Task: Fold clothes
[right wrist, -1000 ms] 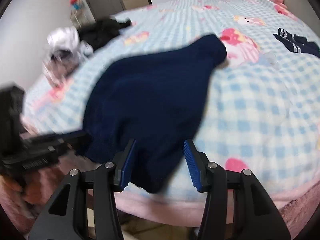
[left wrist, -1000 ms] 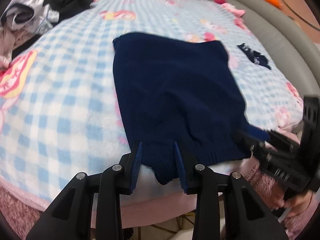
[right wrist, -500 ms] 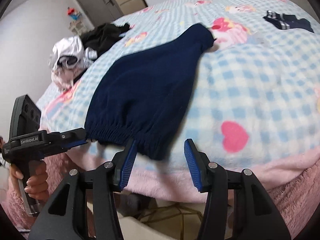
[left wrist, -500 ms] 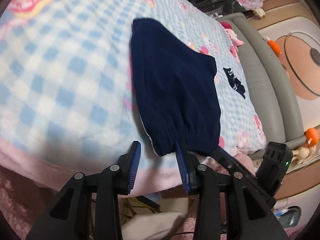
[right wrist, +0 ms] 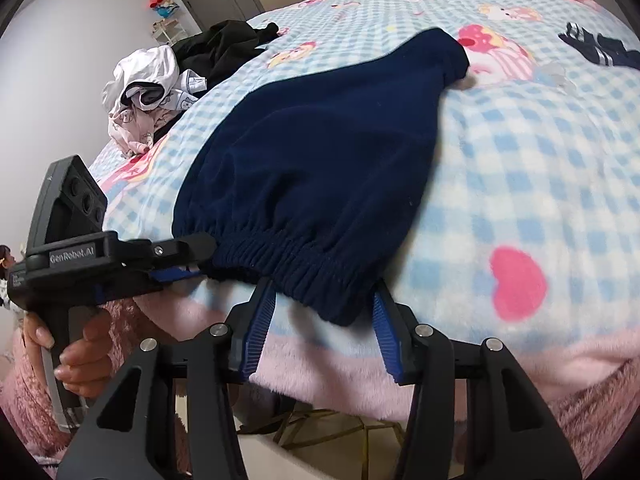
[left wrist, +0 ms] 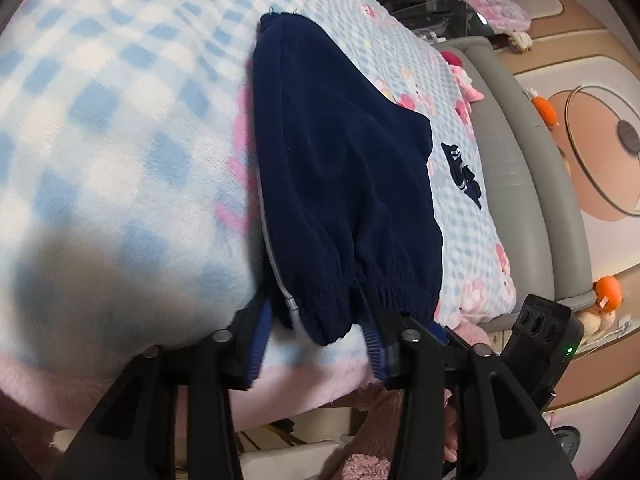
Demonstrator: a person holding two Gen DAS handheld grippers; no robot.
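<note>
**Fingers at the waistband, near edge of the bed**

Fingers of the left gripper (left wrist: 316, 344) are spreading apart at this moment, one on each side of the left end of the elastic waistband; the cloth hangs between them, and the pads do not look pressed on it. To the right, the right gripper (right wrist: 324, 320) has its fingers (right wrist: 260, 320) set apart around the waistband's other corner, which droops between them without being pinched.

That waistband runs along the near edge of the bed (right wrist: 520, 184), partly spilling over it onto the pink fleece border. Left of the garment lies a wide bare stretch of blanket. Right of it the blanket is also bare as far as a small dark striped item (right wrist: 600, 50) toward the far right side. At the far left corner sits a pile of white and black clothes (right wrist: 176, 68), well apart from the work.

The bed carries a blue-and-white checked blanket with pink cartoon prints. A grey padded bed frame (left wrist: 520, 168) runs down the right side, and a door and pale wall stand behind the far left corner.

The navy garment (right wrist: 320, 152) is thick and fleecy, lying flat, broad at the gathered waistband and narrowing toward the middle of the bed. A person's hand (right wrist: 76, 356) grips the left gripper's handle, below the bed's edge.
</note>
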